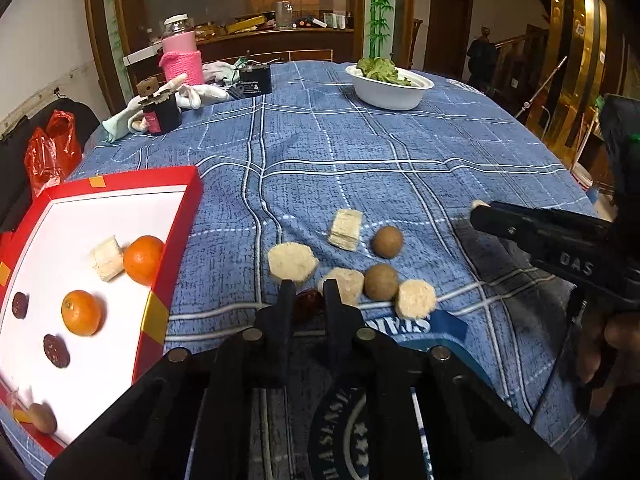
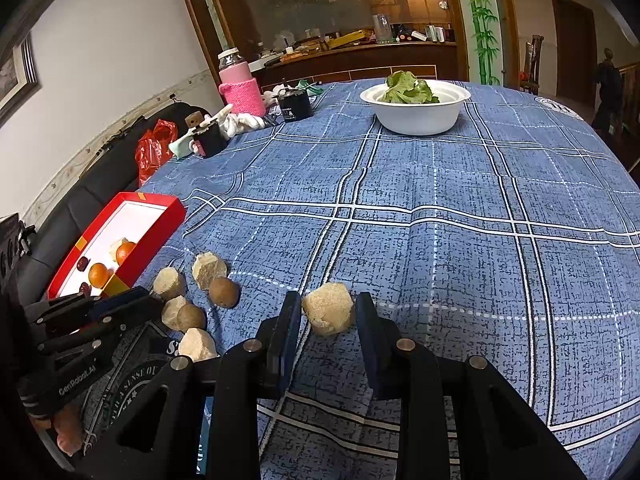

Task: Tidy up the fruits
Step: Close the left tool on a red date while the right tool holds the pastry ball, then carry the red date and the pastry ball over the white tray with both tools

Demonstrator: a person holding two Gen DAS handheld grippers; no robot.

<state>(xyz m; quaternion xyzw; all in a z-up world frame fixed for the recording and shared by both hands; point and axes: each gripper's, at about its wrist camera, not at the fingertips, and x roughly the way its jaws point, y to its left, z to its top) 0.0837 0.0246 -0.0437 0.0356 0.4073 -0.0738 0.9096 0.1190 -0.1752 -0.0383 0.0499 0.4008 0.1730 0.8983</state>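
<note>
cloth point(image 2: 440, 240) centre open (food cluster point(image 1: 360, 268) crowds near edge).

Blue cloth point(image 2: 440, 240) with white plaid lines; beside it a red box point(image 1: 176, 240), white inside, holding orange tangerines point(image 1: 82, 312) and dark-red dates point(image 1: 56, 350).

Dim warm indoor light, soft shadows, strong fisheye bending and dark corners.
</note>
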